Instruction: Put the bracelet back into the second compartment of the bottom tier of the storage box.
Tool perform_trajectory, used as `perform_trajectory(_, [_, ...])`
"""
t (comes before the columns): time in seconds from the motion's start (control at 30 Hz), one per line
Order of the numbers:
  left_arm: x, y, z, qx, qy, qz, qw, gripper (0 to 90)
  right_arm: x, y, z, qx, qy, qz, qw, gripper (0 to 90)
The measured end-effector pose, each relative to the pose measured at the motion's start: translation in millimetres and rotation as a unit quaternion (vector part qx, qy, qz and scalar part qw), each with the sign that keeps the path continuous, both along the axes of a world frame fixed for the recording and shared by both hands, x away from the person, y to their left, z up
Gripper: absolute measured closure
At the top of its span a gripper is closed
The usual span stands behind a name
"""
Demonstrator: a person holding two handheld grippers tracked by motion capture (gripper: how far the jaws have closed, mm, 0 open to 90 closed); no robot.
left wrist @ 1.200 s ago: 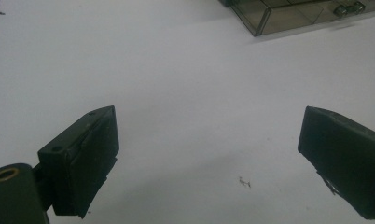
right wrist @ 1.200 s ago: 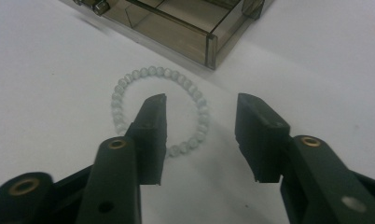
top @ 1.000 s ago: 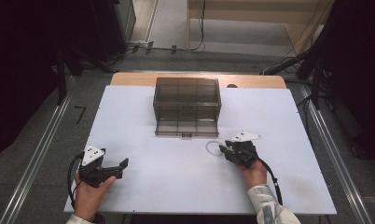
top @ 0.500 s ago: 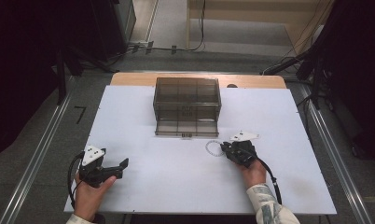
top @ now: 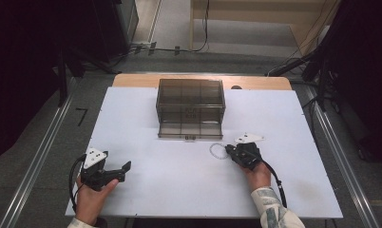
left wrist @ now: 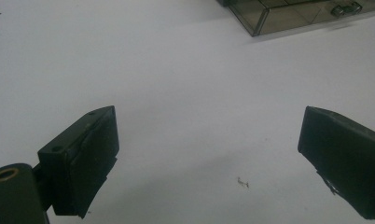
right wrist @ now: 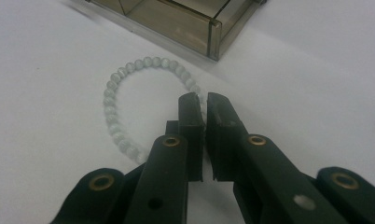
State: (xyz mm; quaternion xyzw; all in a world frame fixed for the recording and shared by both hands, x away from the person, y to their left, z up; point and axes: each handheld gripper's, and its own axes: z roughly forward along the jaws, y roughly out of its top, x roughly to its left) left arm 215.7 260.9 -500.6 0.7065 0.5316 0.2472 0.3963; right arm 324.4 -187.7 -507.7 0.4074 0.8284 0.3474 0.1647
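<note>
Your right gripper (right wrist: 202, 100) had its jaws pinched on the far-right side of the pale bead bracelet (right wrist: 129, 100), lying on the white table (top: 146, 118) just before the smoky box's (top: 190, 108) open drawer. Your left gripper (top: 125, 168), near the table's front-left corner, held its jaws wide apart over bare surface

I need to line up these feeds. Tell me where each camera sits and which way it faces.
High view: above the person's side, looking forward and down on the table; both hands, left gripper and right gripper show.
Left gripper view: on the left gripper, looking along its wide-open jaws over bare table toward the box.
Right gripper view: on the right gripper, jaws closed at the bracelet, box beyond.
Shared: all three show the box.
</note>
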Motion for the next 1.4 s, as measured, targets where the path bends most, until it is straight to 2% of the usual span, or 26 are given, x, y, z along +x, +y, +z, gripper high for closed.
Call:
perform_trajectory(0.27, [-0.2, 0.3, 0.0, 0.0, -0.001, 0.001, 1.0, 5.8, 0.4, -2.2, 1.8, 0.012, 0.007, -0.004, 0.9999, 83.1])
perform_trajectory(0.6, [-0.7, 0.3, 0.3, 0.002, 0.001, -0.001, 1.0, 5.8, -3.8, -3.9, 15.8, 0.025, -0.009, 0.002, 0.9996, 83.0])
perform_trajectory(0.97, [-0.2, -0.2, 0.0, 0.001, 0.001, -0.002, 1.0, 5.8, -14.0, 7.5, 43.9, 0.05, -0.044, 0.028, 0.9974, 83.0])
perform_trajectory(1.4, [-0.2, -0.2, -0.2, 0.002, 0.001, -0.003, 1.0, 5.8, -12.4, 14.9, 55.1, 0.063, -0.056, 0.035, 0.9958, 83.0])
